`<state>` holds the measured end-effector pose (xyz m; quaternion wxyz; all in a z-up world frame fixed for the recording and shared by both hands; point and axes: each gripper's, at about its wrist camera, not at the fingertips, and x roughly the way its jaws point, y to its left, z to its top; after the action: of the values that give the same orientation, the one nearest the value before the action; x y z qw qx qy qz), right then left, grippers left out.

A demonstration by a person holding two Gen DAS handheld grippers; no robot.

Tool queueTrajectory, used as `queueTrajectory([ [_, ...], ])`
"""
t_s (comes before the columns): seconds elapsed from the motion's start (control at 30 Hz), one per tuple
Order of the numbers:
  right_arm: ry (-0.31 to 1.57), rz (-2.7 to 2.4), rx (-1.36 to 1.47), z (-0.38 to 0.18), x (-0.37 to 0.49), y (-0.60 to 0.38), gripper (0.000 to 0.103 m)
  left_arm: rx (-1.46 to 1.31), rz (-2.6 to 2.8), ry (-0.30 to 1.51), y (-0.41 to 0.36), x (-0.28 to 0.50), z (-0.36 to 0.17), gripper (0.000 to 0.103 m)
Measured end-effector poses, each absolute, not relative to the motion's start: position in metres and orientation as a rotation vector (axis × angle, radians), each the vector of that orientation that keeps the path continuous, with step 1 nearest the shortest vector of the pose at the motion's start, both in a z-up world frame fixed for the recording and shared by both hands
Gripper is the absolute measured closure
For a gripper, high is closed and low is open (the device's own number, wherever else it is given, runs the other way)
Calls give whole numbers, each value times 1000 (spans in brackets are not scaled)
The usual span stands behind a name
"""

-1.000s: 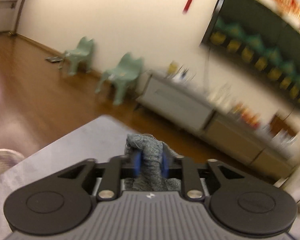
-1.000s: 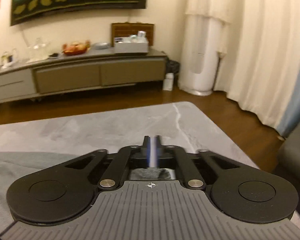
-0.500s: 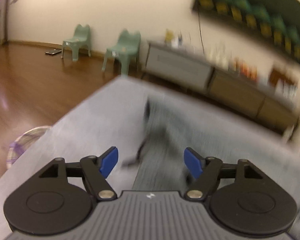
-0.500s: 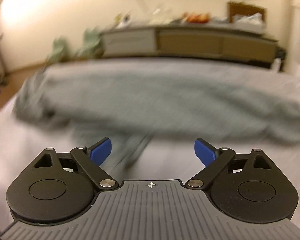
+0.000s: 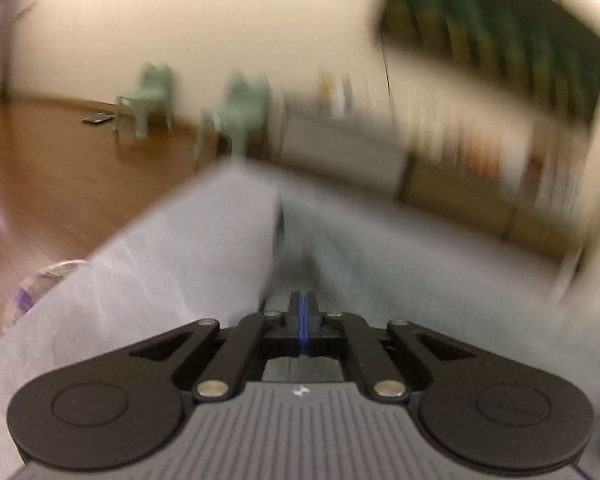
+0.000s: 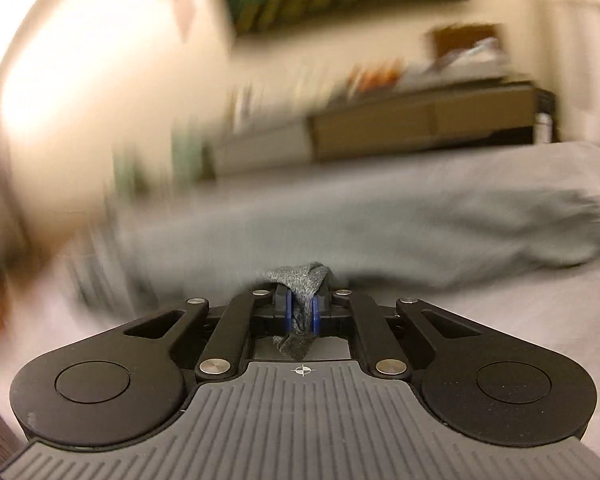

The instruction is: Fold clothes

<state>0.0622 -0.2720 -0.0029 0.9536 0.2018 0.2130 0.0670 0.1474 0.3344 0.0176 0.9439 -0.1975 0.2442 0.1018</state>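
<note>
A grey knit garment [image 5: 380,264] lies bunched across the pale grey table [image 5: 160,280], blurred by motion. My left gripper [image 5: 303,316] is shut at the garment's near edge. Its blue pads meet, and no cloth shows between them. In the right wrist view the garment [image 6: 380,232] stretches as a long folded roll across the table [image 6: 500,320]. My right gripper [image 6: 300,308] is closing on a fold of that grey fabric. The blue pads press on the fold from both sides, and a tuft of it sticks out above and below them.
Two green chairs [image 5: 148,96] [image 5: 244,112] stand by the far wall on a wooden floor [image 5: 60,184]. A low sideboard [image 6: 420,120] runs along the wall behind the table. A woven basket [image 5: 40,284] sits on the floor beyond the table's left edge.
The left gripper let go of a bunch of grey cloth, opened wide, then shut with nothing visible in it. The right gripper opened, swung left over the garment and shut on a fold.
</note>
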Motion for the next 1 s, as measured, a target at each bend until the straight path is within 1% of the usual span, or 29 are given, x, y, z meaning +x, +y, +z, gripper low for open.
queueTrajectory([
  [0.03, 367, 88, 493, 8, 44, -304, 96, -480, 221, 432, 350, 130, 29, 103],
  [0.07, 337, 11, 548, 10, 32, -332, 96, -511, 244, 421, 358, 120, 29, 103],
  [0.1, 334, -89, 583, 5, 24, -359, 95, -526, 249, 462, 360, 121, 21, 103],
  [0.13, 365, -200, 602, -6, 21, -379, 94, -546, 211, 539, 359, 131, 9, 103],
  [0.17, 422, -319, 609, -21, 22, -395, 92, -567, 161, 623, 356, 142, -3, 101],
  [0.2, 472, -410, 664, -37, 22, -409, 84, -582, 144, 690, 349, 153, -16, 97],
  [0.23, 518, -478, 756, -51, 20, -422, 83, -552, 141, 737, 338, 161, -23, 93],
  [0.27, 535, -502, 844, -61, 17, -432, 83, -510, 138, 780, 327, 168, -30, 83],
  [0.3, 524, -481, 885, -63, 15, -434, 74, -457, 135, 806, 316, 174, -33, 69],
  [0.33, 507, -452, 892, -62, 13, -434, 65, -402, 132, 828, 305, 179, -36, 61],
  [0.37, 493, -435, 869, -59, 13, -429, 48, -369, 139, 839, 297, 183, -39, 46],
  [0.4, 483, -426, 822, -54, 13, -420, 41, -356, 156, 847, 295, 186, -42, 39],
  [0.43, 481, -415, 790, -52, 14, -414, 38, -349, 175, 866, 295, 188, -49, 38],
  [0.5, 490, -389, 748, -49, 16, -405, 28, -336, 210, 912, 294, 192, -62, 38],
  [0.53, 499, -377, 742, -49, 18, -402, 27, -329, 225, 935, 294, 194, -67, 38],
  [0.57, 513, -366, 747, -50, 21, -401, 25, -314, 238, 934, 294, 195, -70, 36],
  [0.6, 527, -354, 751, -51, 24, -399, 25, -288, 249, 922, 291, 198, -70, 31],
  [0.67, 548, -340, 743, -53, 29, -394, 24, -232, 236, 902, 284, 205, -74, 32],
  [0.7, 554, -336, 732, -54, 32, -392, 22, -190, 206, 890, 278, 207, -75, 54],
  [0.73, 555, -338, 720, -53, 32, -391, 21, -211, 165, 856, 277, 204, -67, 69],
  [0.77, 552, -345, 708, -52, 31, -391, 18, -250, 123, 815, 279, 198, -55, 70],
  [0.8, 547, -358, 698, -52, 29, -392, 18, -289, 81, 773, 280, 193, -44, 77],
  [0.83, 538, -378, 690, -51, 26, -393, 18, -327, 39, 731, 282, 188, -32, 79],
  [0.87, 525, -406, 681, -49, 22, -396, 18, -423, 15, 629, 295, 168, -11, 79],
  [0.9, 511, -439, 670, -47, 18, -398, 17, -534, -2, 506, 312, 143, 13, 85],
  [1.0, 523, -484, 642, -48, 16, -405, 13, -720, 195, 387, 368, 83, 15, 85],
])
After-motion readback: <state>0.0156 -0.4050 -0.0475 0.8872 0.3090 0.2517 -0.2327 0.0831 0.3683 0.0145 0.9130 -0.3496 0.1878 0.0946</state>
